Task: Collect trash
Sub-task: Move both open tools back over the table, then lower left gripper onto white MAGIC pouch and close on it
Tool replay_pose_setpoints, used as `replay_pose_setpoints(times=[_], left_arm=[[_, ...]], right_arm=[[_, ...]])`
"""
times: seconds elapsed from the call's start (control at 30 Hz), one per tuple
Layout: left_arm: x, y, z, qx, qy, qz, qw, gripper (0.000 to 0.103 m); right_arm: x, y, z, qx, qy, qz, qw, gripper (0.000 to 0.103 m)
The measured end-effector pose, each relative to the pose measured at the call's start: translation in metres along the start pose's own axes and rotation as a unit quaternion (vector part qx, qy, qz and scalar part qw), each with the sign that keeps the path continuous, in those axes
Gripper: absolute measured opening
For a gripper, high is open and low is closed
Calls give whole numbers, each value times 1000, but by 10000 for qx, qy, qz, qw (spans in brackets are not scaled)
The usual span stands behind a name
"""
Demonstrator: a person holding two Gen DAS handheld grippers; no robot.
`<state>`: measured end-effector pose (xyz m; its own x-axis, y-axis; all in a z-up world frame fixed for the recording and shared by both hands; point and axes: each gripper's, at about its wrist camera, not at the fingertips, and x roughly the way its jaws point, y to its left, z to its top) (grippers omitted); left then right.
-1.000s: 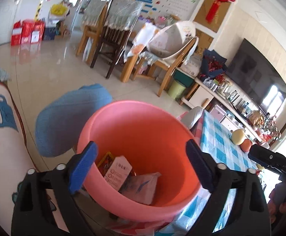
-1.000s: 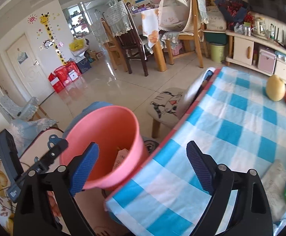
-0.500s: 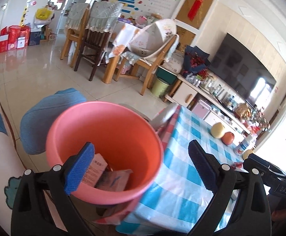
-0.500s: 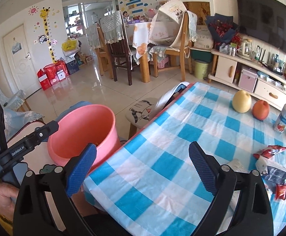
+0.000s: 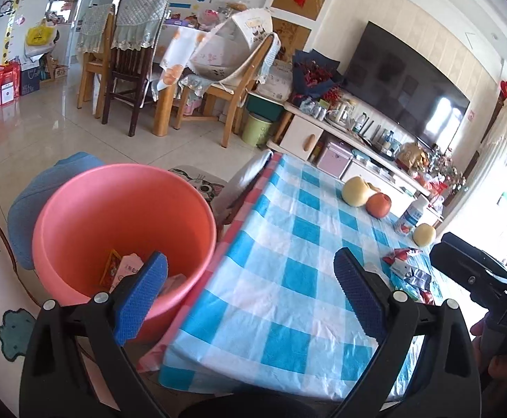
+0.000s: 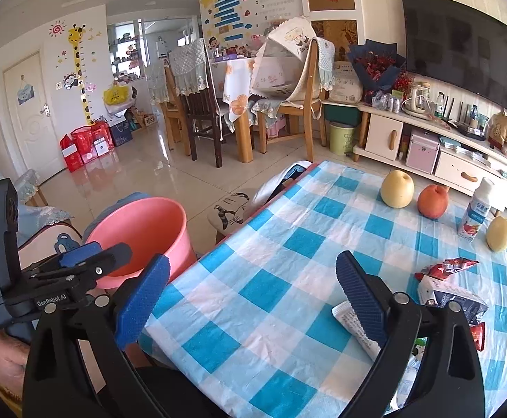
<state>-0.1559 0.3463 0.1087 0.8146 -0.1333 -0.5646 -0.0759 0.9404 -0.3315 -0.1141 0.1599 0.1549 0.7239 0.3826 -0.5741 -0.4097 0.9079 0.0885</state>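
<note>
A pink bucket [image 5: 124, 209] stands on the floor at the table's left corner, with several wrappers [image 5: 121, 271] inside; it also shows in the right wrist view [image 6: 141, 226]. My left gripper [image 5: 250, 289] is open and empty above the table corner, beside the bucket. My right gripper [image 6: 253, 296] is open and empty over the blue checked tablecloth [image 6: 288, 278]. Wrappers lie on the table at the right: a red one [image 6: 445, 266], a white and dark pack [image 6: 448, 296] and a white sachet [image 6: 351, 320] by my right finger.
Two pears [image 6: 397, 188], an apple [image 6: 432, 201] and a small yoghurt bottle [image 6: 476, 214] stand at the table's far side. A cat-print stool [image 6: 232, 209] and a blue cushion [image 5: 44, 188] sit near the bucket. Dining chairs stand further back.
Both grippers have swung right, from above the bucket toward the table. The bucket has slid to the left in both views and the wrappers on the table have come into view.
</note>
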Motion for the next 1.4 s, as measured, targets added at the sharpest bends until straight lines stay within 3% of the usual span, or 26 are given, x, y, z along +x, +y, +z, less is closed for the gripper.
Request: replay_pose_setpoints(times=[1.1,1.4], left_arm=[[30,-124,-41,885,635,-570,9924,97],[43,-148,-53,967,903,-670,9889,97]], right_arm=[[-57,-71,-6,214,-293,-421,9985,97],[-71,-107,-5,472,-351,-653,9961,97]])
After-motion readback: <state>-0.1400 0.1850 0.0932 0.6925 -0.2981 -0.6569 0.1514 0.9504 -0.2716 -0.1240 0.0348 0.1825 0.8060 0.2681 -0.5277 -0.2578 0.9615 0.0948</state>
